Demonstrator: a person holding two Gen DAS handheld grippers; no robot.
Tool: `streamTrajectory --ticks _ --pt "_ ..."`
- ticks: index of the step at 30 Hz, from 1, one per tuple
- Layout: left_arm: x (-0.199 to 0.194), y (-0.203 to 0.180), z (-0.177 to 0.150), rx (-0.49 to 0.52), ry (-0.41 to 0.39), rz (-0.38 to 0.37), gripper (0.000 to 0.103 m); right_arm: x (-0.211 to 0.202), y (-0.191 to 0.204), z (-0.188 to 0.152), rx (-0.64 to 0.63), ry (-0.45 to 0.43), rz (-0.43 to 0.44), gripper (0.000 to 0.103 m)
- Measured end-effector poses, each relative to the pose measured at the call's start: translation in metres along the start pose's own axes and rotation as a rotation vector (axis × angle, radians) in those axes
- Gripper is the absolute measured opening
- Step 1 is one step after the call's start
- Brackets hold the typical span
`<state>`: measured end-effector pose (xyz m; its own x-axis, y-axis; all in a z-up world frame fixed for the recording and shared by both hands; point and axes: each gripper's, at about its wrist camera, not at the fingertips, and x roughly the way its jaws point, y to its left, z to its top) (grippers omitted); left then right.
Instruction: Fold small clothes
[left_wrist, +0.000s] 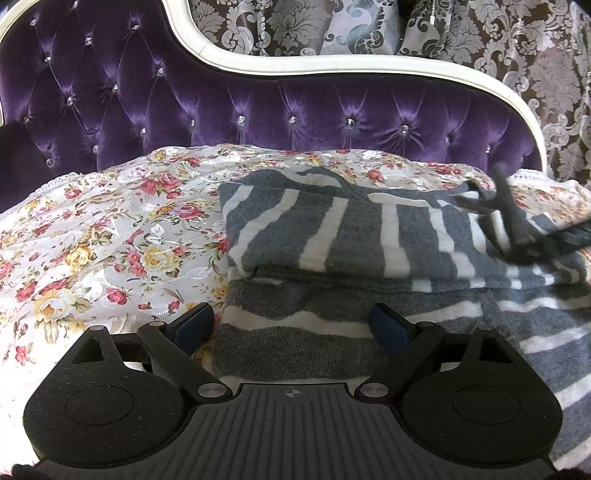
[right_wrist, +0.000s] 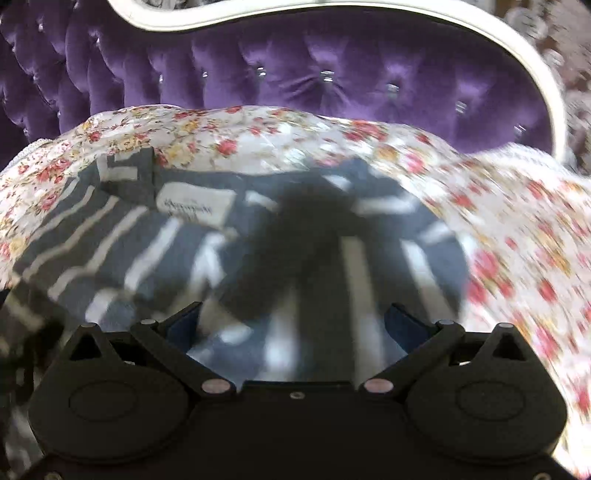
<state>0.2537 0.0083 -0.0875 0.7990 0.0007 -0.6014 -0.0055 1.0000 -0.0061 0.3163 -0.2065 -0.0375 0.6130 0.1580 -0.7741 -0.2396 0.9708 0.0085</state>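
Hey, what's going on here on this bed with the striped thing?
A person with a gripper in each hand is folding a grey-and-white striped sweater on a floral bedspread. The sweater is partly folded, one layer doubled over another. The left gripper hovers open over its near edge, holding nothing. The right gripper is also open above the sweater; its view is blurred, and nothing seems held.

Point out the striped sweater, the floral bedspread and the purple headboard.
striped sweater (left_wrist: 332, 236): left wrist view, folded top layer.
floral bedspread (left_wrist: 110, 229): left wrist view, bare stretch left of the sweater.
purple headboard (left_wrist: 258, 110): left wrist view, tufted padding.
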Motion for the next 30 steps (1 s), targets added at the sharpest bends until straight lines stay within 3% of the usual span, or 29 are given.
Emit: streamTrajectory --ticks 4,7,13,14,16,20,22,24,27,30 --pt "0.000 0.000 0.000 -0.005 -0.001 -0.002 0.092 -0.023 -0.025 -0.010 0.064 -0.012 0.013 0.102" --pt "-0.001 0.000 0.000 -0.006 -0.004 -0.002 0.092 -0.036 -0.038 -0.007 0.125 -0.079 0.020 0.102" --pt "-0.001 -0.001 -0.001 -0.010 -0.005 -0.003 0.092 -0.018 -0.074 -0.001 0.386 -0.131 0.196 0.102" --pt "-0.001 -0.001 -0.001 -0.009 -0.005 -0.003 0.092 -0.011 -0.079 -0.001 0.412 -0.126 0.213 0.097" --pt "-0.001 0.000 -0.001 -0.010 -0.006 -0.003 0.092 -0.002 -0.080 0.000 0.418 -0.117 0.215 0.089" --pt "-0.001 0.000 -0.001 -0.009 -0.005 -0.003 0.092 0.008 -0.079 -0.002 0.401 -0.108 0.199 0.087" --pt "-0.001 0.000 -0.001 -0.009 -0.006 -0.003 0.092 0.007 -0.078 -0.002 0.393 -0.117 0.183 0.072" --pt "-0.002 -0.001 -0.001 -0.008 -0.005 -0.001 0.092 0.002 -0.078 -0.002 0.378 -0.120 0.160 0.037" --pt "-0.002 -0.001 0.000 -0.008 -0.005 -0.001 0.092 -0.002 -0.078 -0.001 0.352 -0.112 0.188 0.029" --pt "-0.002 -0.001 0.000 -0.008 -0.005 0.000 0.093 -0.006 -0.079 -0.001 0.342 -0.120 0.201 0.034"
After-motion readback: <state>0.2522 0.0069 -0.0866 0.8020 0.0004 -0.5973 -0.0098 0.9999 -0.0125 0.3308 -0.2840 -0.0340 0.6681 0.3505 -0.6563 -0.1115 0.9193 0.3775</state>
